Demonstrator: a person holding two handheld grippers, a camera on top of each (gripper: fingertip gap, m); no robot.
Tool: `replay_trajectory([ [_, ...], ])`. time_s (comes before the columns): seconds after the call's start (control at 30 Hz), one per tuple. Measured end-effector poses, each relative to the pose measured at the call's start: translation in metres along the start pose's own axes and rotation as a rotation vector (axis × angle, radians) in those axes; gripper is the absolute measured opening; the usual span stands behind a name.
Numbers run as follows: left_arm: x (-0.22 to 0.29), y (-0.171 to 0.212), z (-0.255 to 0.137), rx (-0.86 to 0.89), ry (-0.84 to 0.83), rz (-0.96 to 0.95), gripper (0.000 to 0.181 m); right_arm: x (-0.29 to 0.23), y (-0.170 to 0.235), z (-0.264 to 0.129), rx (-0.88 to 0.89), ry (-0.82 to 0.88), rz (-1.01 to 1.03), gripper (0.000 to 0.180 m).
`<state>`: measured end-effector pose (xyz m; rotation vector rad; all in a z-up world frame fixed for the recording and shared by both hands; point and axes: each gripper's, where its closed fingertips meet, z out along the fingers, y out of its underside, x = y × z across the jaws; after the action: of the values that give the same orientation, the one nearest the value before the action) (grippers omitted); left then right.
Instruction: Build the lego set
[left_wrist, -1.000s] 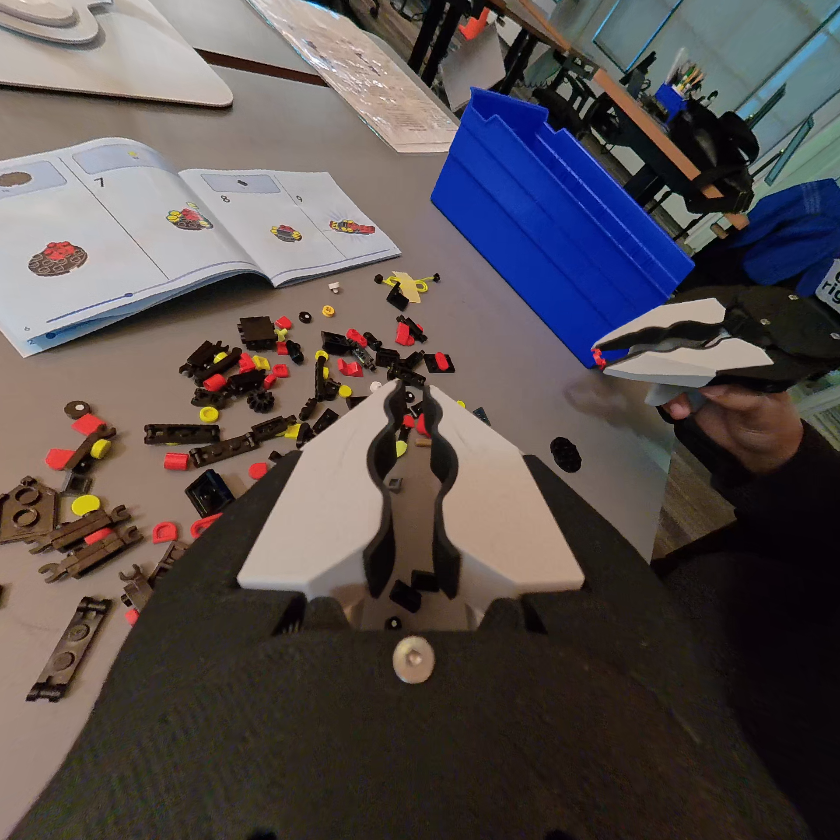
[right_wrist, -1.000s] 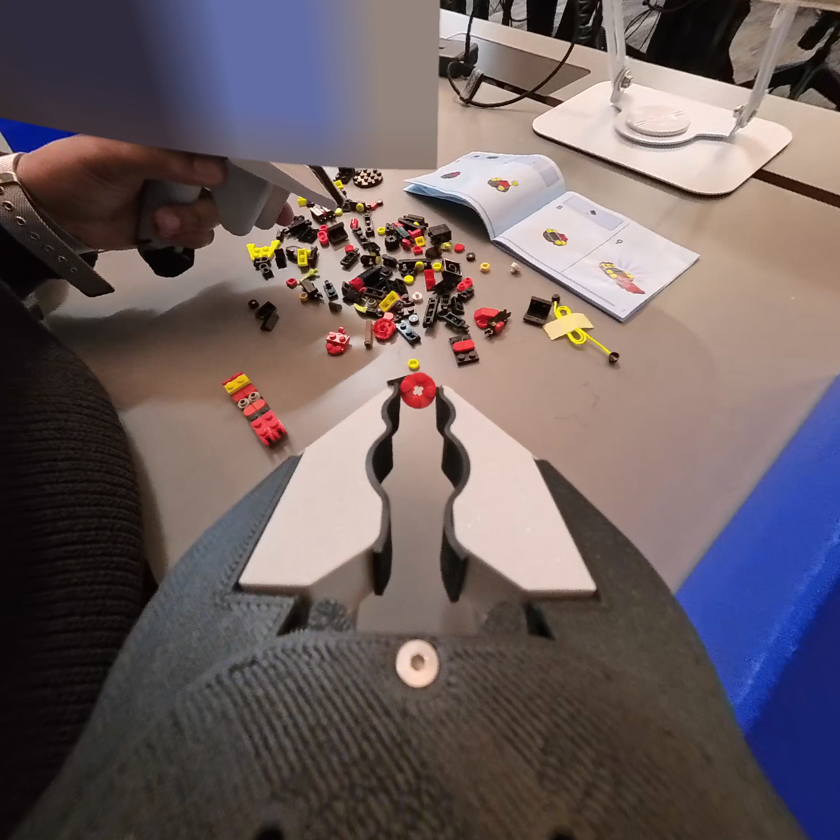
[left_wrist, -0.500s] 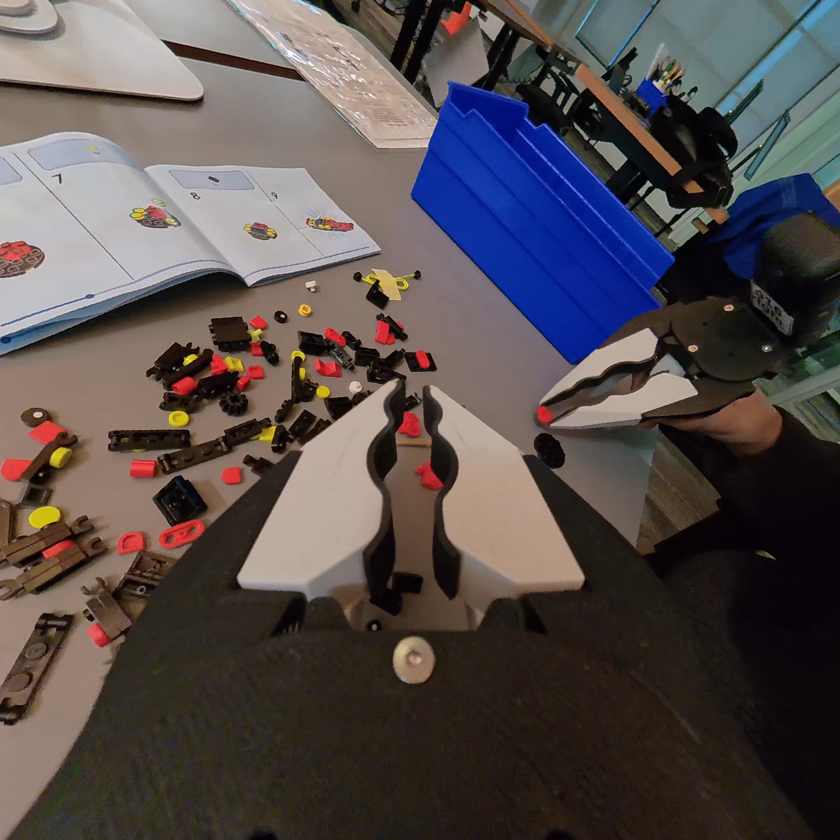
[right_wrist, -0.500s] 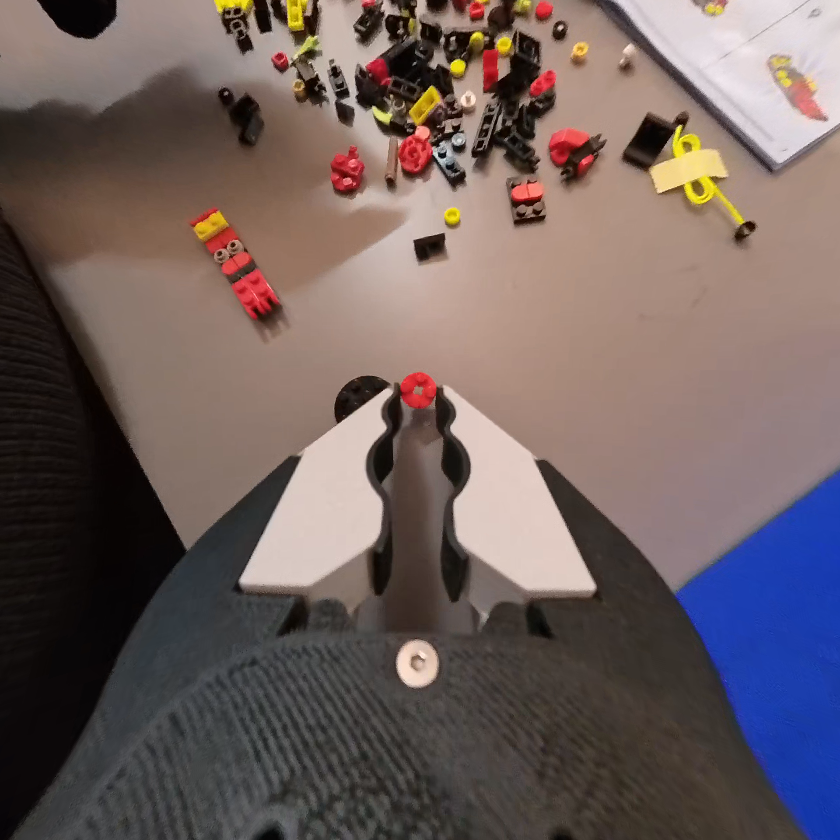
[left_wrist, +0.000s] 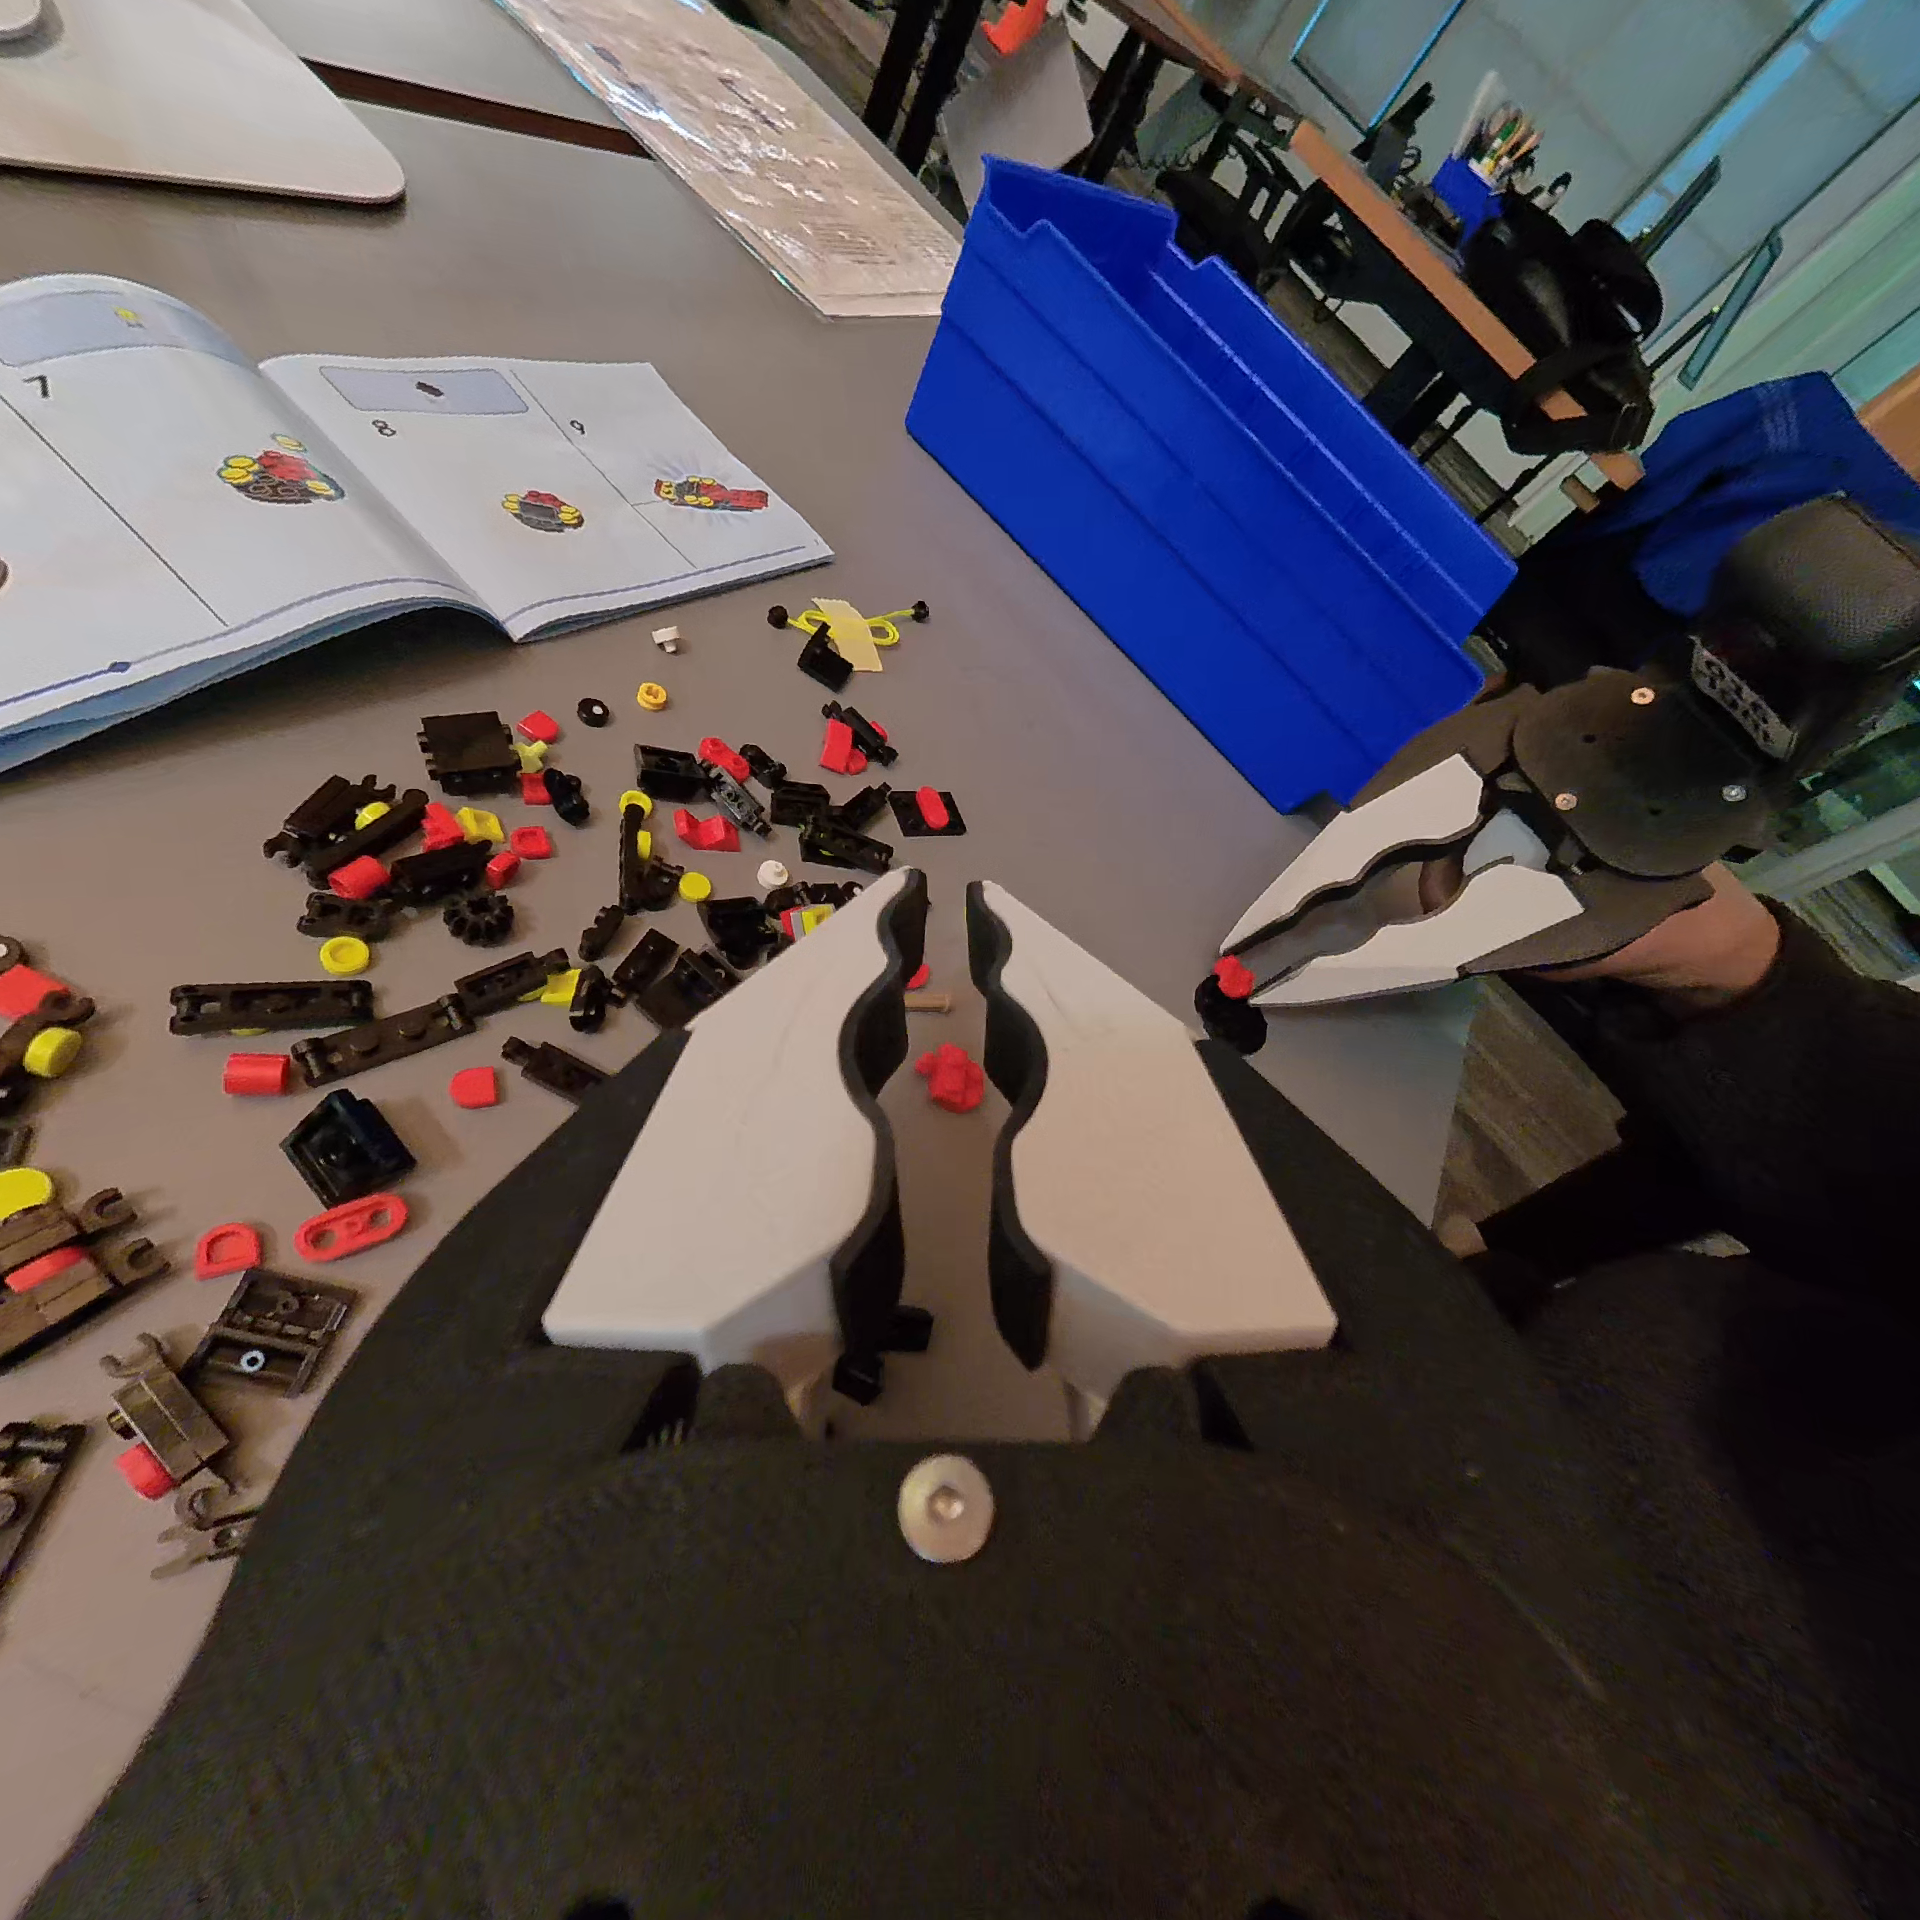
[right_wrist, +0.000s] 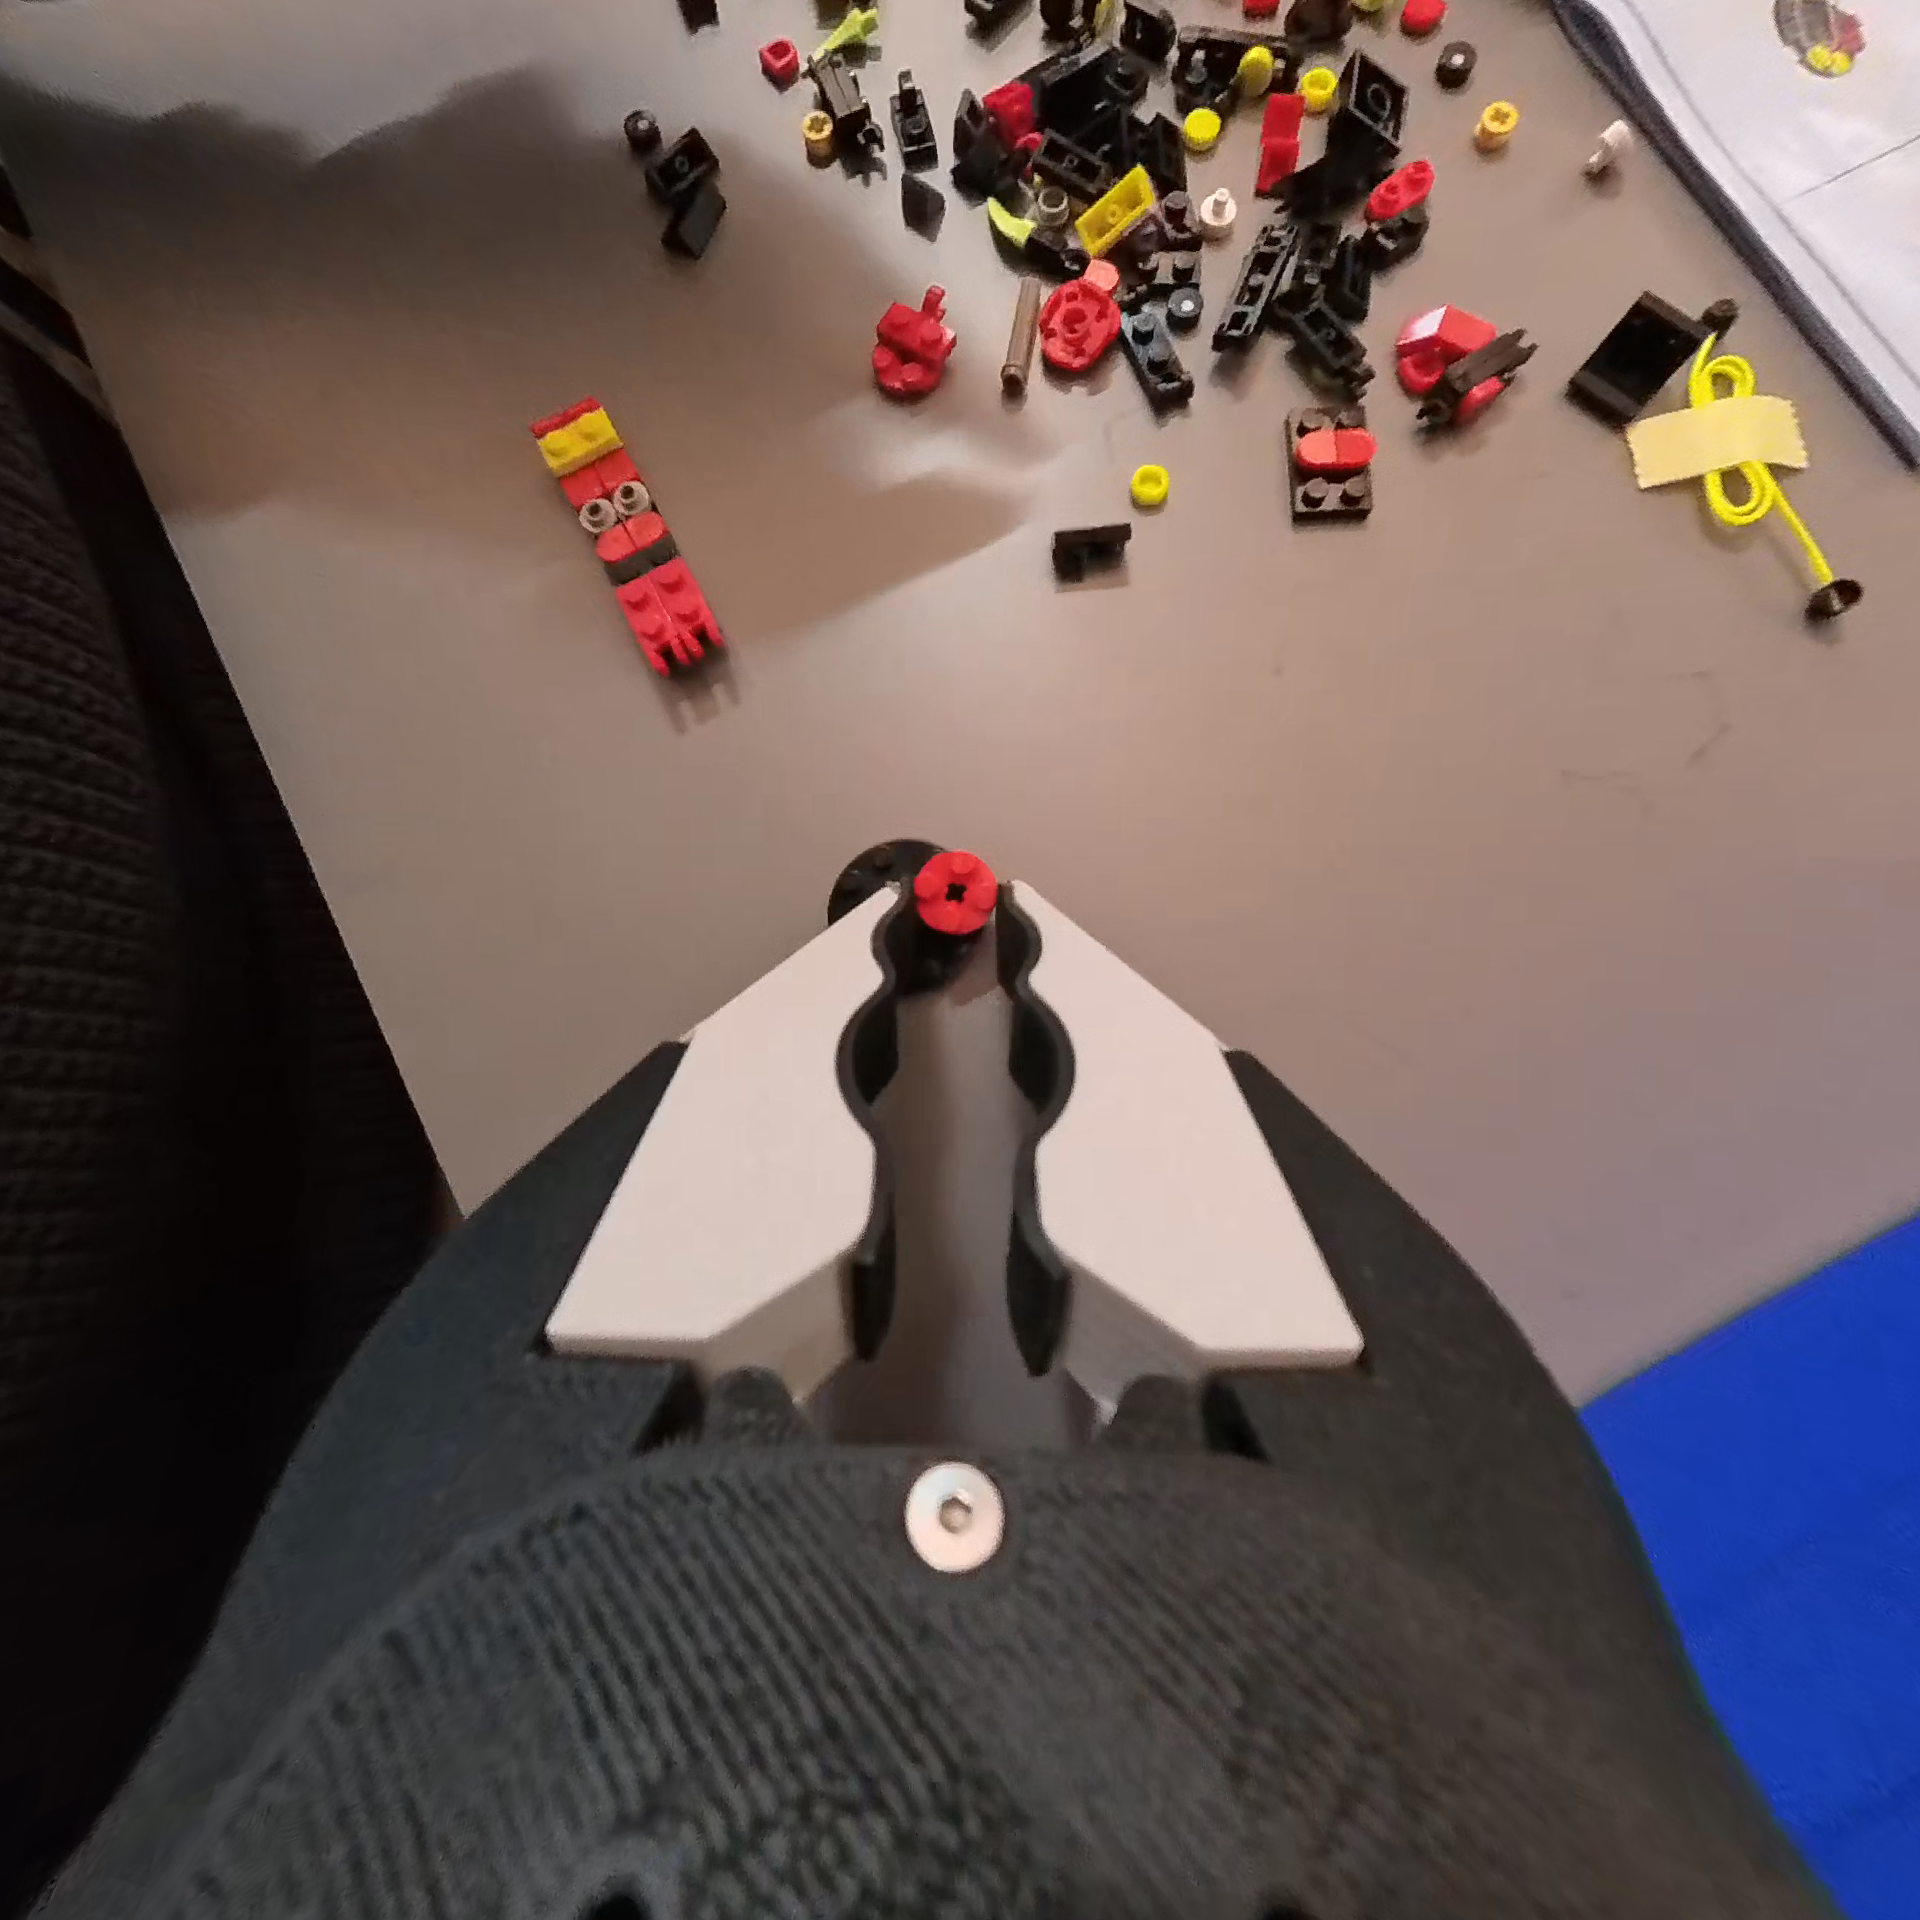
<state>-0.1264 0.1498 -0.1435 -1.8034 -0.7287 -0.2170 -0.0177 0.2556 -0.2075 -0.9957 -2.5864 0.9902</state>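
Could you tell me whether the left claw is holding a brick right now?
No, the left claw is open with nothing between its fingers; the small red piece seen in the gap lies on the table below.

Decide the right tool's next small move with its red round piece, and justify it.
Probably press straight down: the right tool pinches the red round piece directly over the black round plate on the table, so seating it looks due. Contact isn't clear.

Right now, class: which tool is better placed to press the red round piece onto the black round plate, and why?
The right tool. It is shut on the red round piece, directly over the black round plate. The left tool is open, empty and off to the side.
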Motion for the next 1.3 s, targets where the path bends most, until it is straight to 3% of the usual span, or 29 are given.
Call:
replay_trajectory([
  [1.3, -0.004, 0.006, -0.006, -0.008, -0.015, -0.032, 0.006, 0.003, 0.003, -0.006, -0.042, -0.032, -0.019, 0.014],
])
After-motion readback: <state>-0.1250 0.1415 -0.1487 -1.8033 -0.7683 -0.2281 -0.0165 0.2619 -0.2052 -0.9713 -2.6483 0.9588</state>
